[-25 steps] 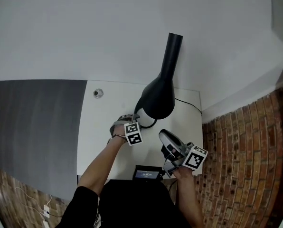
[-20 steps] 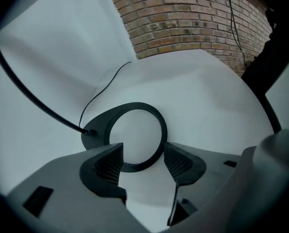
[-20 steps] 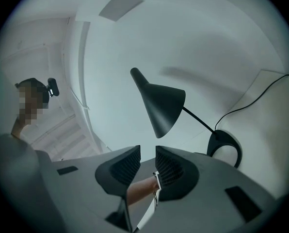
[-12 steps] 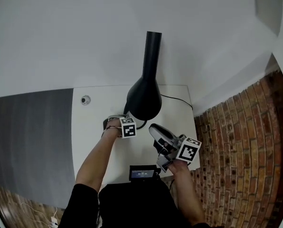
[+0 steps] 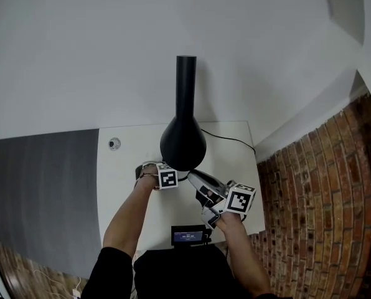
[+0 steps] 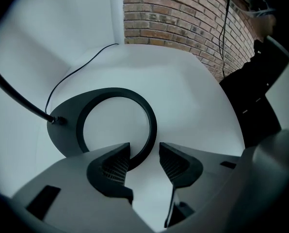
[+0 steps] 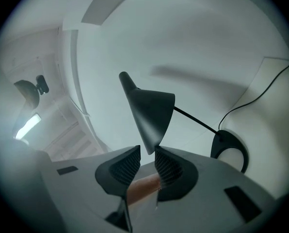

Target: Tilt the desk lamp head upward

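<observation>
- In the head view, the lamp head (image 5: pixel 183 143) hangs above the bench (image 5: pixel 232 157). Its long axis runs 12 to 6 o'clock, with the wide mouth at 6.
- The right tool (image 7: pixel 147 154) is the nearer one, at 5 o'clock of that mouth. It is part-open, with the shade's rim just between its jaws and not squeezed.
- The left tool (image 6: pixel 144 152) is released and has just been narrowing. It straddles the rim of the ring base (image 6: pixel 62 118), at 7 o'clock.
</observation>
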The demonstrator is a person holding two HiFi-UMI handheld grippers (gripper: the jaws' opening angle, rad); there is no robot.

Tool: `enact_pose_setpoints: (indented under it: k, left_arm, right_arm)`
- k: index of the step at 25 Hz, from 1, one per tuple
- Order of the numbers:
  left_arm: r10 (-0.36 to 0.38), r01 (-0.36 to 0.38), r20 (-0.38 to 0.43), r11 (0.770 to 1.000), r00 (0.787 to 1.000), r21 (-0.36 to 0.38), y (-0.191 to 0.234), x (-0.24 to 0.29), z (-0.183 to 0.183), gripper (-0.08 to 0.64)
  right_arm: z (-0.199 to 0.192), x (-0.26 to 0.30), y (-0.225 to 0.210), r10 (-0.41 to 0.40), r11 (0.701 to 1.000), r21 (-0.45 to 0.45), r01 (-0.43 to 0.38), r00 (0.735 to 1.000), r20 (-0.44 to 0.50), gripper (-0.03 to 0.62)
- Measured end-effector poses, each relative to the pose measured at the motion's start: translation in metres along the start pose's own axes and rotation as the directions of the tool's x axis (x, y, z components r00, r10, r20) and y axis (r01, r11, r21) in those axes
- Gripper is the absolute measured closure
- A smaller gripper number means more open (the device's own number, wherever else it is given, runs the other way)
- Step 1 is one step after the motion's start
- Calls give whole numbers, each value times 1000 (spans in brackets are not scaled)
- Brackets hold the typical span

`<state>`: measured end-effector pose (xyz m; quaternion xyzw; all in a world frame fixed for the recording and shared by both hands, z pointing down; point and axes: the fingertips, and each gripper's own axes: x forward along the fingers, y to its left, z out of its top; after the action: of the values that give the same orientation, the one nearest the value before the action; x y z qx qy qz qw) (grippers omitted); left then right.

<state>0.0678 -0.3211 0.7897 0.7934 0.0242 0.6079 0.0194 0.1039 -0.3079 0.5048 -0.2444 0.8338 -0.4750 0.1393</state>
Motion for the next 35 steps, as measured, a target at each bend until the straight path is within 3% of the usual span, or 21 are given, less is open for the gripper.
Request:
enact_pose_setpoints:
  k: [5,11,19,32,35]
  left_arm:
    - [7,-8,18,1000,1000,3,4,-2,0,353]
    - [4,-4,17,1000,1000,5,4,-1,0,353]
    - [3,-3,13,1000,1000,5,1,-1,0,353]
    - [3,-3,-1,1000,1000,0,0,1,3,354]
    - [20,-20,-8,1000,1000,4,2,-2,5,354]
  right_arm:
    - [-1,-1,-1,22,999,46,-22,1000,5,506]
    - [12,9,-2,47,998,33,-49,998,45,433]
    - [20,12,4,110,986,116,-122,989,101,433]
    - [20,27,55,214,969,117,-218,976,45,433]
    - [22,24,59,229,963,128,-236,971,67,433]
